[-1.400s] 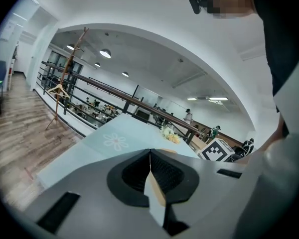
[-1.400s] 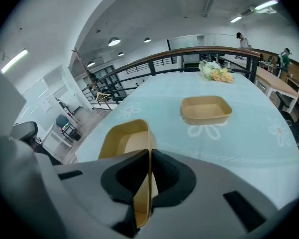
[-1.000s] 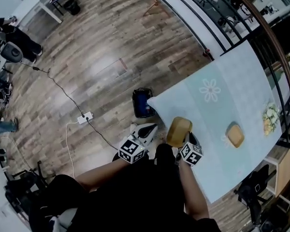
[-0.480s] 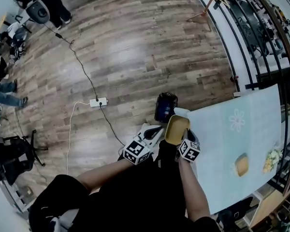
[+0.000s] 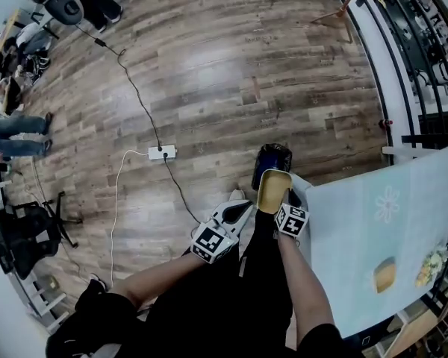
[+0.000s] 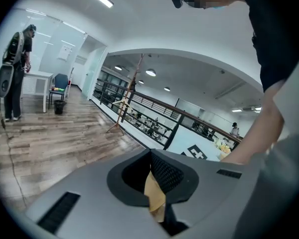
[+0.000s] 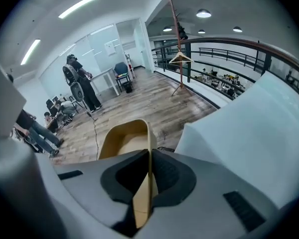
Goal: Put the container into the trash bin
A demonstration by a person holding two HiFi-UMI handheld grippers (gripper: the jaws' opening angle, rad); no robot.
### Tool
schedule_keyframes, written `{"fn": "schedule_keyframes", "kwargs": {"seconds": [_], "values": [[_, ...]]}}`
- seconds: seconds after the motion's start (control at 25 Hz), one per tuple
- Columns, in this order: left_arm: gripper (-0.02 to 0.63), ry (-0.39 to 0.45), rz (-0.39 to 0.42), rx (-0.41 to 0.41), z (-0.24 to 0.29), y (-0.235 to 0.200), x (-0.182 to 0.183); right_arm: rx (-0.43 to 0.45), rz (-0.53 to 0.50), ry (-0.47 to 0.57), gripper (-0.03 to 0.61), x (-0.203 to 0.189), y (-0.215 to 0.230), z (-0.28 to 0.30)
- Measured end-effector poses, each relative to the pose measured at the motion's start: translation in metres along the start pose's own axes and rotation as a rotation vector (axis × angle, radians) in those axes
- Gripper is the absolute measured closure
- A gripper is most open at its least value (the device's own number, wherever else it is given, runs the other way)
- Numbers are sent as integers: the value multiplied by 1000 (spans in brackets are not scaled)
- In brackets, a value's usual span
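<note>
1. Since the earlier frames, both grippers have swung away from the table (image 5: 373, 230) toward the floor, and the trash bin (image 5: 272, 157) has come from the table's edge to just right of frame centre.
2. At centre left of the head view a power strip (image 5: 162, 152) and its cable lie on the wood floor, well apart from the bin.
3. Left gripper (image 5: 243, 209), low and just left of centre, points up-right; its jaws are pressed together on a thin tan scrap (image 6: 154, 198), and it does not touch the container.
4. Right gripper (image 5: 285, 202) pinches one thin side wall of the tan container (image 5: 272, 189). The container hangs open side up, and its far end overlaps the bin's near rim in the head view.
5. Risk: the grip is on one edge only, so the container could pivot or slip as it tilts.
6. Risk: the bin's mouth looks narrow beside the table corner. Released now, the container may catch the rim and drop to the floor.
</note>
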State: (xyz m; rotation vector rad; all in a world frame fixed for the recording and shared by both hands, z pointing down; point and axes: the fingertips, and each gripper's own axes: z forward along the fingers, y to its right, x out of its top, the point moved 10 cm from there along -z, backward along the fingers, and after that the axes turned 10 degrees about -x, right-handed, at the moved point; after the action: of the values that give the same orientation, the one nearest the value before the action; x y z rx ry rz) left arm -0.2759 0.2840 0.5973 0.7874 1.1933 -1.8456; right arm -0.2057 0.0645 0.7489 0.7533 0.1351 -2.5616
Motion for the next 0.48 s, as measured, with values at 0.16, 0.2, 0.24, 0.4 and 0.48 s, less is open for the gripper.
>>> {"fn": "schedule_keyframes", "kwargs": {"seconds": [0.16, 0.2, 0.24, 0.4, 0.48], "values": [[600, -38, -15, -15, 27, -14, -16, 9, 10, -21, 532, -8, 3, 55], [600, -41, -31, -9, 32, -16, -20, 14, 6, -29, 532, -13, 3, 68], [600, -44, -49, 1, 37, -18, -24, 20, 3, -41, 533, -18, 4, 80], [600, -54, -104, 14, 58, -16, -36, 21, 12, -82, 532, -35, 16, 119], [600, -52, -117, 13, 69, -16, -43, 10, 22, -84, 532, -37, 24, 135]]}}
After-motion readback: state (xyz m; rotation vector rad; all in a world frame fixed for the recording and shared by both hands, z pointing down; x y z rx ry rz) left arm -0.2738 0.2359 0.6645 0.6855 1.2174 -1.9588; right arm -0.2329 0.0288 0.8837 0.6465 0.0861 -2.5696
